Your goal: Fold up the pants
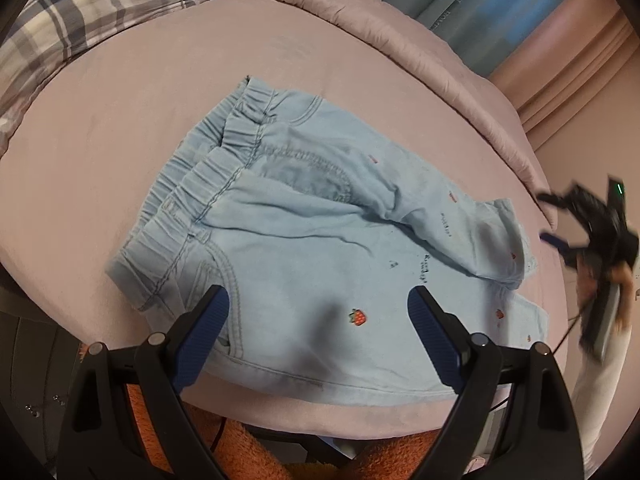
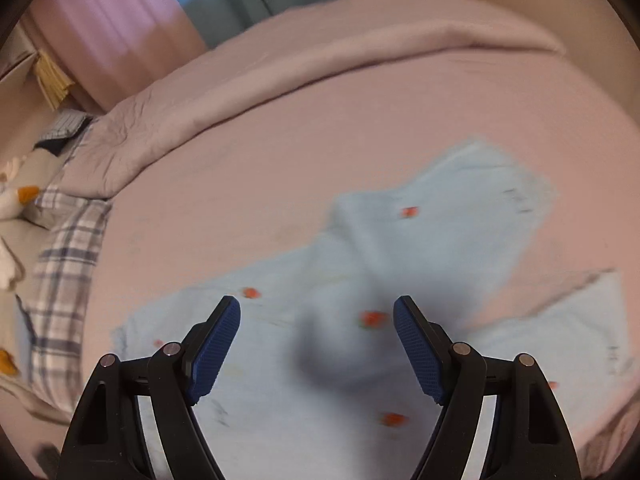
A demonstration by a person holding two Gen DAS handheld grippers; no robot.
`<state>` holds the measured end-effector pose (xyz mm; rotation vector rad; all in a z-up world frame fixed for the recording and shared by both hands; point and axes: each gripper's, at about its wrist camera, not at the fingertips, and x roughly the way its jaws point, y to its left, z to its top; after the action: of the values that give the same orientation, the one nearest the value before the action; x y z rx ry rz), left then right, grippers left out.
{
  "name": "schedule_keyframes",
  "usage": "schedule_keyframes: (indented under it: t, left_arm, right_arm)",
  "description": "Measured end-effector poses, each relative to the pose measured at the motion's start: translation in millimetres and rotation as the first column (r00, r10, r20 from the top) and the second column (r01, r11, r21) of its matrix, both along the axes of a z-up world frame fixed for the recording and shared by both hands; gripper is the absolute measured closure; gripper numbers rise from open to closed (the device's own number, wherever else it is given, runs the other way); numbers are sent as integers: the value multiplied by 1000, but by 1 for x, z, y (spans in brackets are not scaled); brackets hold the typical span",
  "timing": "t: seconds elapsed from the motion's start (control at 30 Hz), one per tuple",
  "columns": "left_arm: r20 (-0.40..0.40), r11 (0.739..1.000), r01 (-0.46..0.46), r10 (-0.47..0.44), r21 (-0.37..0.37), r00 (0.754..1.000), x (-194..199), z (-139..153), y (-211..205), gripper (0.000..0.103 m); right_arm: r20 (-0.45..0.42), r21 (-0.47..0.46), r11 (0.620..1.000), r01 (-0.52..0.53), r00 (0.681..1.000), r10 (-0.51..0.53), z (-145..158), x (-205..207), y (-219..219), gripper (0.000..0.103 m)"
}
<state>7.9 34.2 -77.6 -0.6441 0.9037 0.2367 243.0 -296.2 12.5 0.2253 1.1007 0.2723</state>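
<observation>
Light blue denim pants (image 1: 304, 232) with small red strawberry prints lie rumpled on the pink bed, elastic waistband (image 1: 192, 196) to the left, legs to the right. My left gripper (image 1: 318, 308) is open and empty, hovering above the near leg. The right gripper shows in the left wrist view (image 1: 576, 224) at the far right, past the leg hems, blurred. In the right wrist view my right gripper (image 2: 316, 320) is open and empty above the blurred pants (image 2: 360, 292).
A pink bed sheet (image 1: 120, 152) covers the bed, with a bunched pink duvet (image 1: 380, 28) along the far side. A plaid pillow (image 1: 92, 12) lies at the head. An orange fluffy rug (image 1: 248, 448) lies below the near bed edge. A stuffed toy (image 2: 12, 196) sits beside the pillow.
</observation>
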Motion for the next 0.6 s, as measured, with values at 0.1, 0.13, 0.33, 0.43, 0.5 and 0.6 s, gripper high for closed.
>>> schedule_keyframes:
  t: [0.1, 0.13, 0.33, 0.43, 0.5, 0.6]
  left_arm:
    - [-15, 1000, -3, 3, 2, 1000, -3, -5, 1, 12]
    - [-19, 1000, -5, 5, -1, 1000, -4, -7, 1, 13]
    - [-38, 1000, -13, 13, 2, 999, -5, -13, 3, 13]
    - [-49, 1000, -5, 5, -5, 999, -4, -16, 2, 13]
    - [-54, 1000, -5, 5, 3, 999, -4, -17, 0, 13]
    - [-67, 1000, -1, 2, 8, 998, -3, -19, -1, 13]
  right_arm:
    - [-42, -20, 1000, 24, 999, -25, -10, 21, 24, 25]
    - [-58, -28, 999, 33, 998, -35, -15, 27, 30, 25]
    - [-51, -150, 984, 100, 993, -109, -18, 51, 47, 25]
    - [-60, -197, 972, 131, 988, -146, -28, 67, 47, 25]
    - [-80, -244, 961, 130, 985, -154, -41, 74, 50, 25]
    - [-104, -260, 956, 137, 980, -169, -55, 77, 50, 25]
